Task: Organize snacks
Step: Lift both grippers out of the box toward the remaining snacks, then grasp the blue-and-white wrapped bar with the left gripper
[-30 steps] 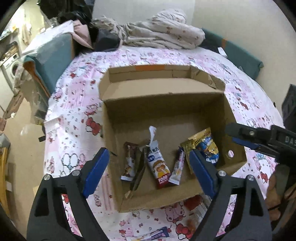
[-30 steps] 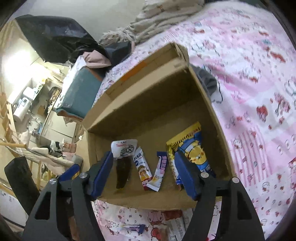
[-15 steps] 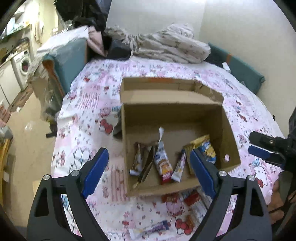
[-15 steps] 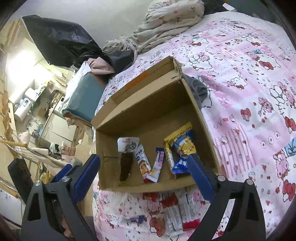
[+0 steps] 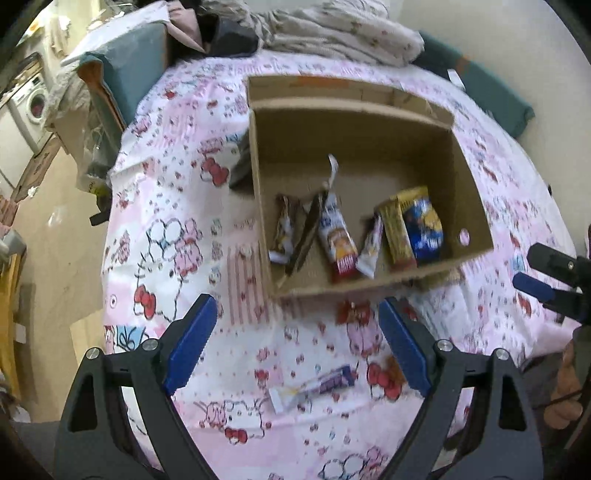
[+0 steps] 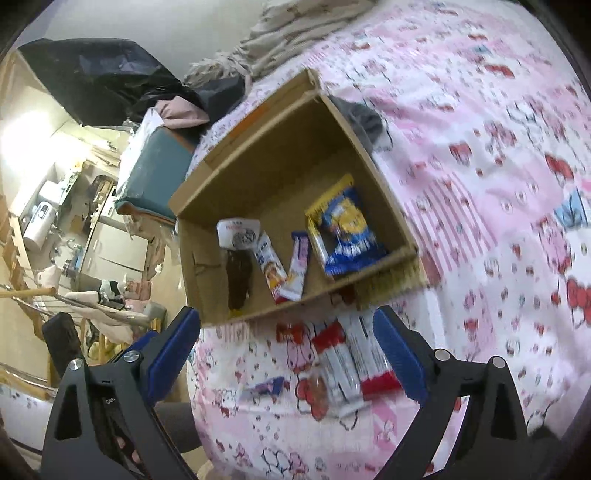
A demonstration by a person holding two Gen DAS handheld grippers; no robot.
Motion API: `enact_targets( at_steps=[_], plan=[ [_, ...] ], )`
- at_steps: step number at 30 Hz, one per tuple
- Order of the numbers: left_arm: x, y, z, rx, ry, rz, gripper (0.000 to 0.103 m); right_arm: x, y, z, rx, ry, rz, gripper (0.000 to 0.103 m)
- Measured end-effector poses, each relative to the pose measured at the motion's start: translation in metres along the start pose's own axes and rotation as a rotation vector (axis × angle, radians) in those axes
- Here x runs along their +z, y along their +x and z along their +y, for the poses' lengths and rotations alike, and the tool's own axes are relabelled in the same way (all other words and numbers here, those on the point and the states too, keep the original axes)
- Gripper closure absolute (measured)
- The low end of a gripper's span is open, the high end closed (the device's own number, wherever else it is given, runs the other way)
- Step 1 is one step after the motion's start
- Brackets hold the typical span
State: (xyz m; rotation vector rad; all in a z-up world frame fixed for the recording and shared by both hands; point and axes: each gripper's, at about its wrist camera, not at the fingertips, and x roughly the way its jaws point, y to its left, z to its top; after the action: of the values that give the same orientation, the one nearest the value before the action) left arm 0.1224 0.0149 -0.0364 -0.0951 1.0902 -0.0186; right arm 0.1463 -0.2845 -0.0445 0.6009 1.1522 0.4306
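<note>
An open cardboard box (image 5: 369, 122) (image 6: 388, 199) sits on the pink patterned bedspread and holds several snack packets, among them a blue and yellow bag (image 5: 421, 225) (image 6: 347, 229) and a red and white stick pack (image 5: 338, 240) (image 6: 271, 266). A small purple and white packet (image 5: 314, 386) (image 6: 260, 387) lies on the spread in front of the box. Red and white packets (image 6: 354, 365) lie beside it. My left gripper (image 5: 297, 345) is open and empty above the purple packet. My right gripper (image 6: 286, 356) (image 5: 532, 284) is open and empty above the red and white packets.
A rumpled blanket (image 5: 340, 33) and dark clothes (image 5: 229, 37) lie at the far end of the bed. A teal cushion (image 5: 125, 74) stands at the left edge, with the floor below. A grey cloth (image 6: 364, 118) lies by the box's far right side.
Both grippers have pulled back from over the box toward the near side of the bed. The right gripper's jaws have spread wider. The loose packets in front of the box have come into view.
</note>
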Motion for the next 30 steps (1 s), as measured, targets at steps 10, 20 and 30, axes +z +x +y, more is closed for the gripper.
enact_targets(
  at_steps=[10,20,30],
  plan=[
    [-0.019,0.015,0.012,-0.052,-0.052,0.123,0.016,-0.029,0.021,-0.020,-0.080,0.096,0.113,0.006],
    [-0.043,0.054,0.000,-0.065,0.024,0.312,0.027,-0.031,0.028,-0.018,-0.044,0.127,0.140,0.006],
    [-0.068,0.097,-0.044,-0.058,0.281,0.455,0.042,-0.028,0.025,-0.028,-0.026,0.181,0.134,0.006]
  ],
)
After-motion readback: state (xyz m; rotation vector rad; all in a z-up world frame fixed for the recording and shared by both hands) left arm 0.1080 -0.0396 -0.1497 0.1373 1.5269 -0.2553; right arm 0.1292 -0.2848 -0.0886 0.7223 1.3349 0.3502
